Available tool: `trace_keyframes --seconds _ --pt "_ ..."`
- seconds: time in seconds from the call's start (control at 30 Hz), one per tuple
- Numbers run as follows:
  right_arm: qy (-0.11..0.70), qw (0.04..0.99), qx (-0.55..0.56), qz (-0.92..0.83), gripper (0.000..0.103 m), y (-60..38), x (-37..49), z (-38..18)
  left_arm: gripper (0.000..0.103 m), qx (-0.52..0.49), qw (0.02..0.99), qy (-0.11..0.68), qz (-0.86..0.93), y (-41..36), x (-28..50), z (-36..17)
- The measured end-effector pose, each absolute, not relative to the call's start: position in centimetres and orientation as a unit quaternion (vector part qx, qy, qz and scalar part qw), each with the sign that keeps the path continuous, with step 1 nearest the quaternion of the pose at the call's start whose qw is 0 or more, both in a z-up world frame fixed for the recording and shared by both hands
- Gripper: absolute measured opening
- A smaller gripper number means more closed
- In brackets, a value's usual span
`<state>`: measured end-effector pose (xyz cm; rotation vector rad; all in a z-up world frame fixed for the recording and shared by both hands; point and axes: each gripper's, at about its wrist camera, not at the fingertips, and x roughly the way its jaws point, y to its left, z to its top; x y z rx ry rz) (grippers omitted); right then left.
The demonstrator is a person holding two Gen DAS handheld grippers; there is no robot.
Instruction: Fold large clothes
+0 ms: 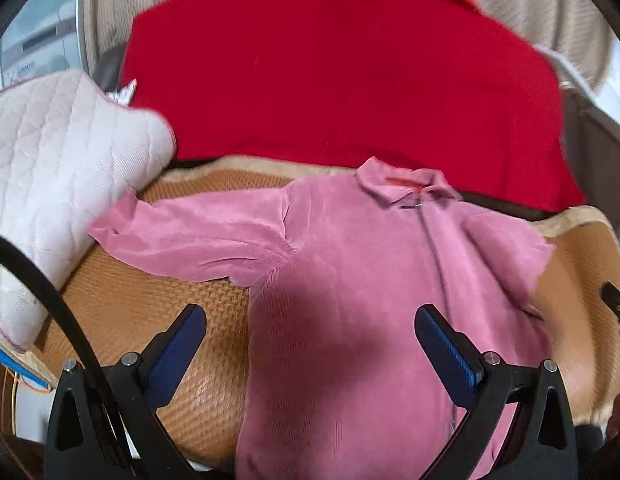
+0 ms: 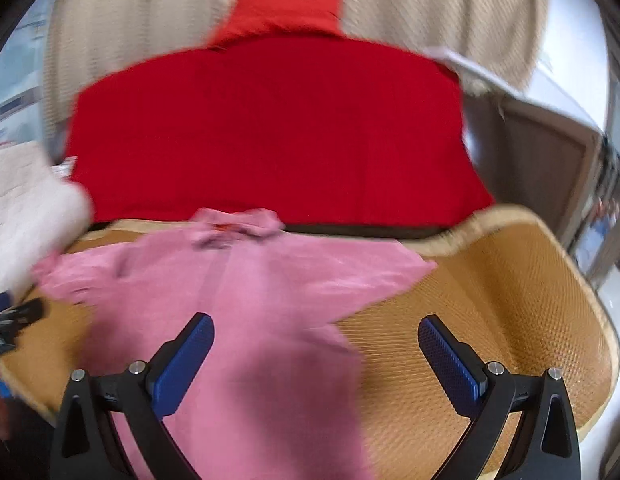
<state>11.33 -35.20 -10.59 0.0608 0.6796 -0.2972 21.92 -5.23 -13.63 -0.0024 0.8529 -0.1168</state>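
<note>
Corduroy pink shirt (image 1: 350, 264) flat on woven mat (image 2: 490, 320) (collared), both grippers (image 1: 310, 344) (image 2: 316, 354) spread apart, empty.

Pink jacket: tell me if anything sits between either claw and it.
Nothing visible does. The left claw and right claw are both open directly above the pink jacket, holding nothing. The white quilted cushion lies beside the jacket's outstretched sleeve, not across either claw's path.

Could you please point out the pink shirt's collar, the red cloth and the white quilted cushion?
Collar (image 1: 402, 186), left wrist view, middle of collar.
Red cloth (image 1: 330, 80), left wrist view, centre.
Cushion (image 1: 57, 168), left wrist view, quilted face.
</note>
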Motion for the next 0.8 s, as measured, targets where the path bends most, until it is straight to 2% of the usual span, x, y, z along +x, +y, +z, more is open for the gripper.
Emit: trace_keyframes --seconds 0.2,0.3,0.43,0.63,0.73,0.8 --pt "0.377 0.895 0.164 -0.175 0.103 -47.5 16.5 -16.1 0.103 -0.015 0.907 0.420 -0.036 -7.4 26.8 -16.6" --pt "0.395 0.878 0.205 -0.176 0.103 -50.8 19.1 -18.2 0.103 0.013 0.913 0.407 -0.040 -9.2 28.2 -17.2" --pt "0.398 0.862 0.266 -0.165 0.102 -53.9 22.1 -20.5 0.103 0.060 0.931 0.357 -0.045 -10.8 28.0 -18.0" --pt "0.415 0.830 0.336 -0.161 0.094 -56.1 25.4 -23.6 0.103 0.102 0.925 0.361 -0.055 -11.7 29.3 -19.1" --pt "0.418 0.804 0.384 -0.179 0.084 -57.7 26.6 -25.7 0.103 0.096 0.919 0.377 -0.060 -11.8 29.8 -19.9" --pt "0.406 0.802 0.394 -0.190 0.082 -58.4 27.5 -26.1 0.103 0.093 0.918 0.381 -0.063 -11.9 29.9 -20.1"
